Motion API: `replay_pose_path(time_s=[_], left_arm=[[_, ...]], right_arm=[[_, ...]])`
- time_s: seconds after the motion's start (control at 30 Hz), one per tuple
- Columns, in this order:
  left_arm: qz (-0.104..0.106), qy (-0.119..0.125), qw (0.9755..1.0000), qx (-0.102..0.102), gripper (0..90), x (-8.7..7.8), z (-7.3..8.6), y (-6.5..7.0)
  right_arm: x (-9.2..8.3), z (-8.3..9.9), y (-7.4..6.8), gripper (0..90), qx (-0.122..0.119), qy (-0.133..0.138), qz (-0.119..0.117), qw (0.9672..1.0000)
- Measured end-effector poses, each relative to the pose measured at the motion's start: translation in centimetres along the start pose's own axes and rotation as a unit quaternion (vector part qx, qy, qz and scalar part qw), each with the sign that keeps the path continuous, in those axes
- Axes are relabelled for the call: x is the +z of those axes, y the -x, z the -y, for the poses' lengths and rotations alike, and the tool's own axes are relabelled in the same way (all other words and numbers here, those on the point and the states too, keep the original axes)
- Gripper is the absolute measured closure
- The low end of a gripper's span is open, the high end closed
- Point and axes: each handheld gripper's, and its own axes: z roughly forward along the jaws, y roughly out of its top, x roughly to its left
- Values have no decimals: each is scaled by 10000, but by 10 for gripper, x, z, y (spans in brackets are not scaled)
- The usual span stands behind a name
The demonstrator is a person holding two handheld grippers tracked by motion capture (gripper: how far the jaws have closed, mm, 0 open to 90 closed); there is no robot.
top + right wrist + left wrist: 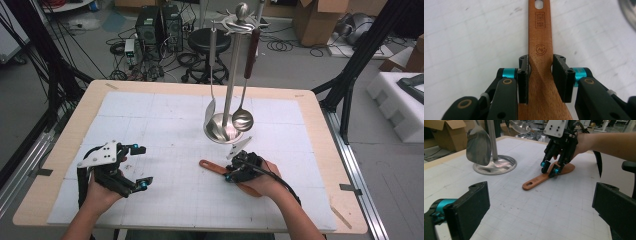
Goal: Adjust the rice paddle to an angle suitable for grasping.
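I have my right gripper clamped, as far as I can tell, across the neck of the wooden spatula lying flat just in front of the utensil stand, probably to hang it, while my left gripper waits open.

A reddish-brown wooden spatula lies on a white gridded mat; black grippers carry teal accents; the utensil stand is silver.
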Motion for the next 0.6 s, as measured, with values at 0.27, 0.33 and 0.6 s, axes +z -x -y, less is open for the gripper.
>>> replay_pose_path(time_s=[0.27, 0.33, 0.6], left_arm=[[3, 0, 10000, -13, 17, 2, 0, 0], [9, -17, 10000, -8, 17, 2, 0, 0], [-14, 3, 10000, -28, 17, 1, 1, -3]], right_arm=[[-6, 14, -6, 653, 83, 119, -76, 9999], [-6, 15, -7, 537, 76, 193, -142, 9997], [-33, 10, -15, 418, -209, 852, 34, 9961]])
